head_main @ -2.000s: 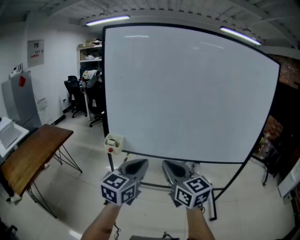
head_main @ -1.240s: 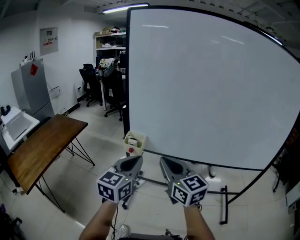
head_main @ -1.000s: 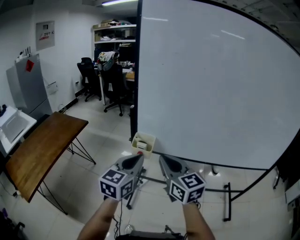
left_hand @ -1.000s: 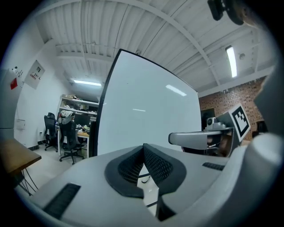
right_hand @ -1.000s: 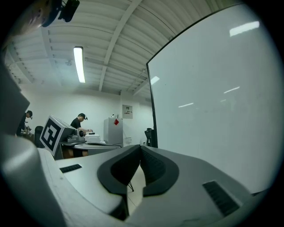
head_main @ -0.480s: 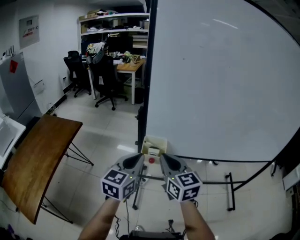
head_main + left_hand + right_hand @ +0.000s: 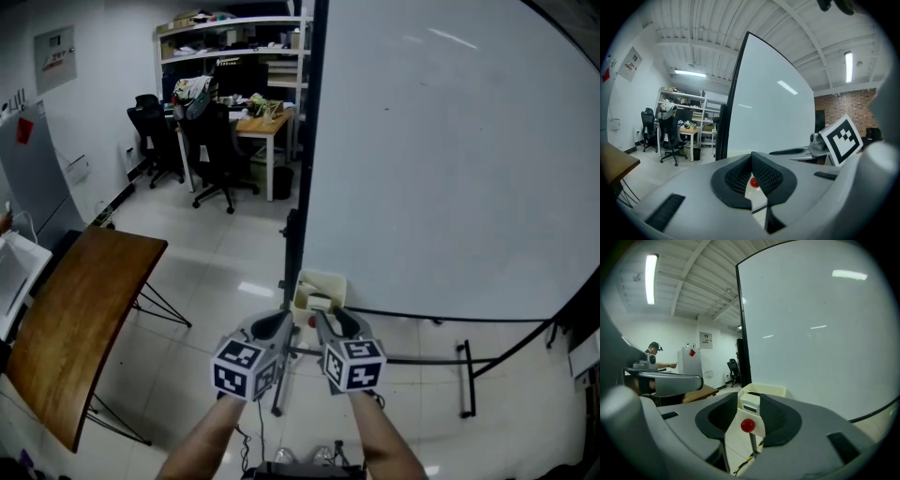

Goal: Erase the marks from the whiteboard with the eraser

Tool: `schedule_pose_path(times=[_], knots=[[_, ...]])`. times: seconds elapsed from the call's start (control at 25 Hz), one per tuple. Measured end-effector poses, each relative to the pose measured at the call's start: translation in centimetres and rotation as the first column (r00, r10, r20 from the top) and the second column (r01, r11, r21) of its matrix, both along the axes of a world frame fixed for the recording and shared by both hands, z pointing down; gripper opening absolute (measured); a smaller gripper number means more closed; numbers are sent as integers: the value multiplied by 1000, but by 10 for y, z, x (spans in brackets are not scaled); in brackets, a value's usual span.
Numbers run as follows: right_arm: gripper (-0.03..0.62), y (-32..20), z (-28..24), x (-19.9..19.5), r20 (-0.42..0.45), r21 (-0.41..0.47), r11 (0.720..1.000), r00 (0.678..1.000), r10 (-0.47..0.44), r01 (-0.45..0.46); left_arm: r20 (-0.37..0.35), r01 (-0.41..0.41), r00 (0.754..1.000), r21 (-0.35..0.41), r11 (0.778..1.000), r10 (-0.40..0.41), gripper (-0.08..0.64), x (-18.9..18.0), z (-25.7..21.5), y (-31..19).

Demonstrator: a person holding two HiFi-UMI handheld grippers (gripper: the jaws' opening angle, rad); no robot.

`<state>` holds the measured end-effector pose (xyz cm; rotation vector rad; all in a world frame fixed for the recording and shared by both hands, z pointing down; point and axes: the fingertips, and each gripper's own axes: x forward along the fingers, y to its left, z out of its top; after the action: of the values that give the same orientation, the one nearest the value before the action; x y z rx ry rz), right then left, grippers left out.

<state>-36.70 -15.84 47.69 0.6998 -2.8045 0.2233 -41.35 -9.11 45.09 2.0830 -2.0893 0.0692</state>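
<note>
**Half-spread jaws closing in on a small holder**

The right gripper [image 7: 749, 397] has just been opening its jaws. They stand partly apart and press on nothing. The cream holder [image 7: 325, 279] at the lower corner of the whiteboard [image 7: 450, 169] shows in the gap, just ahead of the tips. A pale block [image 7: 750, 404] stands in that holder, and we take it for the eraser. The left gripper [image 7: 751, 155] has its jaws pressed together and empty, just beside the right one.

Our main worry is the width of the opening. If the jaws stay this narrow, we judge a tip could land on the holder's rim instead of going either side of the block. That would push the holder, which seems to hang there by the red knob [image 7: 748, 425], and could tip it or knock it off.

The block also sits low behind the front wall, so a pinch on its top edge alone might slip. With the two grippers so close, they could bump each other on the way in. We can make out no clear marks on the board from here.
</note>
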Motion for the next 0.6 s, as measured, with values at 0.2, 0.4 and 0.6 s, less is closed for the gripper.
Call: schedule_pose_path(times=[0.2, 0.4, 0.6], knots=[[260, -14, 19, -18, -38, -27, 998, 997, 63, -64, -33, 24, 999, -32, 999, -25, -2, -12, 18, 1], [296, -19, 34, -33, -73, -35, 991, 989, 129, -132, -45, 43, 998, -37, 998, -45, -2, -21, 21, 6], [296, -30, 43, -39, -82, -53, 981, 980, 182, -186, -53, 58, 997, -34, 998, -60, -2, -29, 19, 11]])
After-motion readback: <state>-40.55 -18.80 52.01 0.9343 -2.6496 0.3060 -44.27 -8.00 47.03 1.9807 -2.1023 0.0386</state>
